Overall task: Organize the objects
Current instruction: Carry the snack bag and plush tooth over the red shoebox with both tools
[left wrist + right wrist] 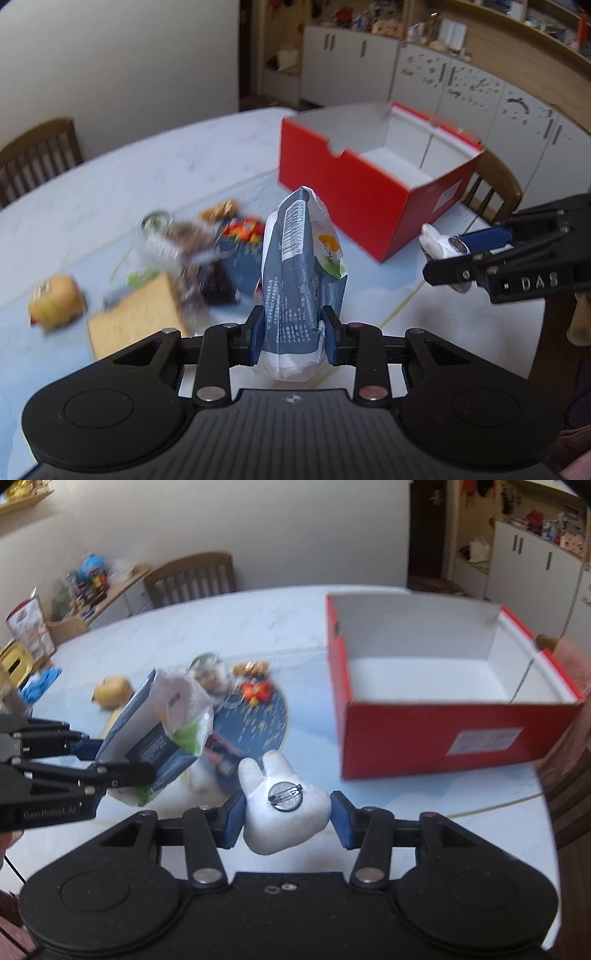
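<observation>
My left gripper [294, 334] is shut on a grey-blue and white snack packet [303, 266], held upright above the table; the packet also shows in the right wrist view [162, 734]. My right gripper [287, 819] is shut on a white plush brooch [284, 808] with a metal pin on its back; it shows at the right of the left wrist view [441, 245]. An open red box [369, 184] with a white inside stands on the table ahead; in the right wrist view it [436, 734] stands at the right and holds nothing I can see.
A pile of loose items lies on the white table [147, 166]: a round dark blue item [258, 720], a clear jar [155, 229], a yellow plush [55, 299], a tan block [136, 317]. Wooden chairs [192, 576] and cabinets [461, 85] stand around.
</observation>
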### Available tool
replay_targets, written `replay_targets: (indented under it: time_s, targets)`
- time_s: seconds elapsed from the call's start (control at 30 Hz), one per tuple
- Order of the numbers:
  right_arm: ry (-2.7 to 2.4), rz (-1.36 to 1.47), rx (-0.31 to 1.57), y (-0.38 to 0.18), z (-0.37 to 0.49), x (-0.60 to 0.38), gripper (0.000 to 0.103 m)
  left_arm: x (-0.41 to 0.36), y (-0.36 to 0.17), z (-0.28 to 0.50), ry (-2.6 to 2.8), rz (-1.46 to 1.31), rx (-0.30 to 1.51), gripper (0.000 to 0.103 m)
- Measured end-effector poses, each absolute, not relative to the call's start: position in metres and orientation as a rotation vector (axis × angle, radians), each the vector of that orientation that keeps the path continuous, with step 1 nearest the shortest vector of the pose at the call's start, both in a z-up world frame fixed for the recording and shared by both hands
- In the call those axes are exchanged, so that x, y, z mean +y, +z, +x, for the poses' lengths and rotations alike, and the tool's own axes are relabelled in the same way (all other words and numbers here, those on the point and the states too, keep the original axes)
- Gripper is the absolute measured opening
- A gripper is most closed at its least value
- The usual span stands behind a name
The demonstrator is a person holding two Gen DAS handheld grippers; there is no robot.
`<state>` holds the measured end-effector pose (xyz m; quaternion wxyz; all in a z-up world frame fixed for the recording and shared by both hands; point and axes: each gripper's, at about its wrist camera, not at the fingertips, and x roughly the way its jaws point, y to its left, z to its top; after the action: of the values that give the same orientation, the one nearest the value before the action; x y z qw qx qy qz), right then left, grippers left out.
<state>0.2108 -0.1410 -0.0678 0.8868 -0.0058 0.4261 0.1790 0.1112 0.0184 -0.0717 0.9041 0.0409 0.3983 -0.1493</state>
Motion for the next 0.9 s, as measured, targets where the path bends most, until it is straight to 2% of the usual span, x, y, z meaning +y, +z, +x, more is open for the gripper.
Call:
replay_targets:
  time_s: [0.43, 0.9]
  targets:
    - [0.242, -0.019, 0.807, -0.028, 0.246, -0.18, 0.048, -0.001, -0.03, 0.153, -0.433, 0.118, 0.728, 0.031]
    - [0.283, -0.029, 0.815, -0.036, 0.307, -0.248, 0.048, -0.074, -0.011, 0.209, -0.385, 0.134, 0.8, 0.031]
